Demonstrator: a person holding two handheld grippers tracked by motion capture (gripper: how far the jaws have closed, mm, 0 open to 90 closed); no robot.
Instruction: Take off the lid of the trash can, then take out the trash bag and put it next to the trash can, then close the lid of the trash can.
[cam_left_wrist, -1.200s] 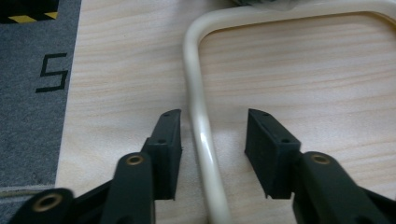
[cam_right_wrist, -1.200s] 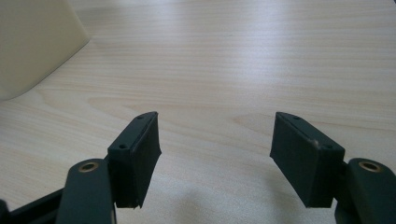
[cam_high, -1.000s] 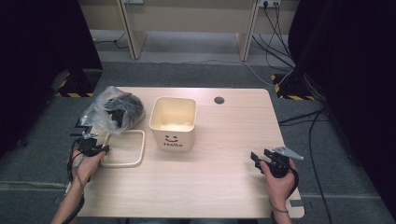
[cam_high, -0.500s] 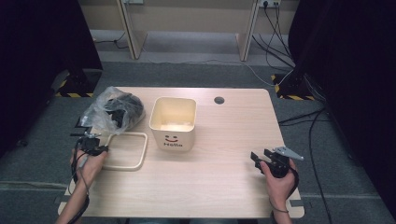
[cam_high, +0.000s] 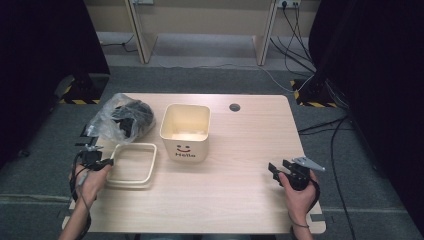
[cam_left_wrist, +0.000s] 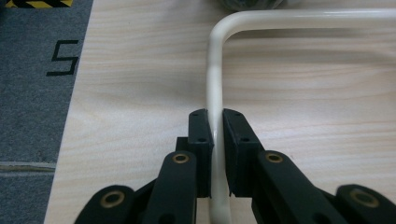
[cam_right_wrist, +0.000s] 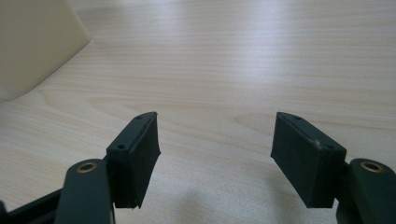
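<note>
A cream rounded-rectangle frame (cam_high: 132, 145) lies flat on the wooden table, left of centre. My left gripper (cam_high: 107, 162) sits at the frame's left rail. In the left gripper view the jaws have just been closing, and the left gripper (cam_left_wrist: 218, 116) now clamps the thin cream frame rail (cam_left_wrist: 215, 70) between its pads. My right gripper (cam_high: 274, 170) rests near the table's front right. In the right gripper view the right gripper (cam_right_wrist: 215, 135) stands open over bare wood with nothing between its fingers.
A cream bin (cam_high: 185, 150) with a smiley and "Hello" stands mid-table; its wall (cam_right_wrist: 32, 42) appears at the upper left of the right gripper view. A clear plastic bag (cam_high: 122, 117) of dark items lies behind the frame. A cable hole (cam_high: 234, 107) is at the back.
The left hand has shifted slightly toward the near edge at the frame's left rail. The right hand and the bin have stayed put.
</note>
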